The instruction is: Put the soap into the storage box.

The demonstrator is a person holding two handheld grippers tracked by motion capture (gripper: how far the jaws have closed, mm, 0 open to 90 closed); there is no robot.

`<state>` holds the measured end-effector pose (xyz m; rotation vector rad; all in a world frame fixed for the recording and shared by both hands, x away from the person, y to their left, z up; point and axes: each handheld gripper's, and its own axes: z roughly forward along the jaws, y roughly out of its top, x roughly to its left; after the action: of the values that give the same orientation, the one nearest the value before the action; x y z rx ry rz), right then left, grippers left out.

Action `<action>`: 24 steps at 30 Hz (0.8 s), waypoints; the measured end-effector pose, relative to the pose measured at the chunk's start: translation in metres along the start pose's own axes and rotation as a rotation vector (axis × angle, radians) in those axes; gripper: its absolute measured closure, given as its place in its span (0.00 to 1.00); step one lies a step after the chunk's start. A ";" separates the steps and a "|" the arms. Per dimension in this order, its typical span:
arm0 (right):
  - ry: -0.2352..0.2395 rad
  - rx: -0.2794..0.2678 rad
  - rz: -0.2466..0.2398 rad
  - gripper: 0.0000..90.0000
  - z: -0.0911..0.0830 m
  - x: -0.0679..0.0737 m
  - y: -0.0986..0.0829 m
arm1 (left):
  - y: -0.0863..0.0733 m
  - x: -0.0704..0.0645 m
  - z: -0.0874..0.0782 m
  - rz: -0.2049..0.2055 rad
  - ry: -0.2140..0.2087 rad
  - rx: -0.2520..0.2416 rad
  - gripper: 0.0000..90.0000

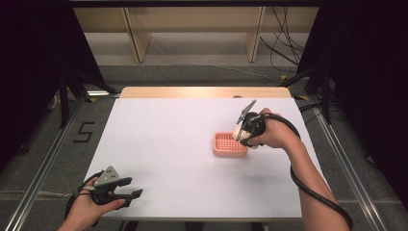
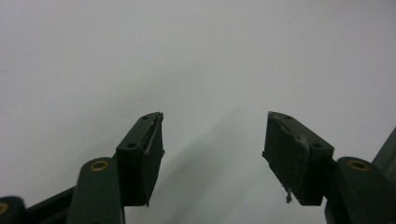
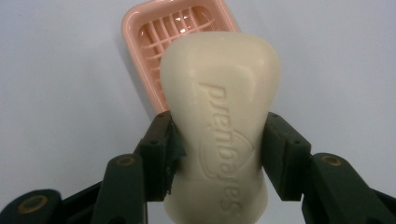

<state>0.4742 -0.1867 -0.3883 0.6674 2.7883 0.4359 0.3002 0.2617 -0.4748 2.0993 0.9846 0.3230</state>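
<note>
Left gripper (image 1: 126,188) sits nearest the camera, at the near-left corner of the white table (image 1: 163,144), held low in the person's left hand (image 1: 84,207). Jaws stand wide apart with nothing between them; the left gripper view has just bare tabletop past the pads. Looks parked: out of the way, not aimed at anything.

Mid-table, right of centre: pink soap dish (image 1: 229,145), slatted bottom, no soap in it yet. It lies flat on the table, well apart from the left gripper.

Right gripper (image 1: 242,133) hangs just over the dish's right end, tilted down toward it, held in the right hand (image 1: 272,134). Jaws are clamped on a cream soap bar (image 3: 219,126) across its narrow waist, one pad on each side. The waist grip makes sense: it is the slimmest section, and the wider ends keep the bar from sliding through. Embossed lettering faces the camera. In the right gripper view the dish (image 3: 175,44) lies beyond and partly behind the bar's far end, so the bar is lined up lengthwise with the tray.

My read: bar is being carried to the dish for placement. Cannot tell whether the bar touches the dish yet. Slip risk if the soap is slick.
</note>
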 end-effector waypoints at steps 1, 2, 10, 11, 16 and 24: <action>-0.004 0.003 0.004 0.56 0.000 0.000 0.001 | 0.000 0.000 0.000 0.000 0.001 0.001 0.41; -0.001 0.003 0.006 0.56 0.000 0.001 0.001 | 0.000 0.000 0.000 0.001 0.001 0.001 0.41; -0.001 0.003 -0.019 0.56 0.002 0.000 0.004 | 0.000 0.000 0.000 0.000 0.000 0.001 0.41; 0.000 0.004 -0.019 0.56 0.002 0.000 0.005 | 0.000 0.000 0.000 0.000 -0.001 0.001 0.41; -0.002 0.009 -0.028 0.56 0.001 0.000 0.007 | 0.000 0.000 0.000 -0.001 -0.001 0.000 0.41; 0.002 0.022 -0.034 0.56 0.004 0.000 0.010 | 0.000 0.001 -0.001 0.008 0.001 0.008 0.41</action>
<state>0.4789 -0.1772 -0.3885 0.6231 2.8061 0.3998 0.3002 0.2630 -0.4738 2.1113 0.9801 0.3241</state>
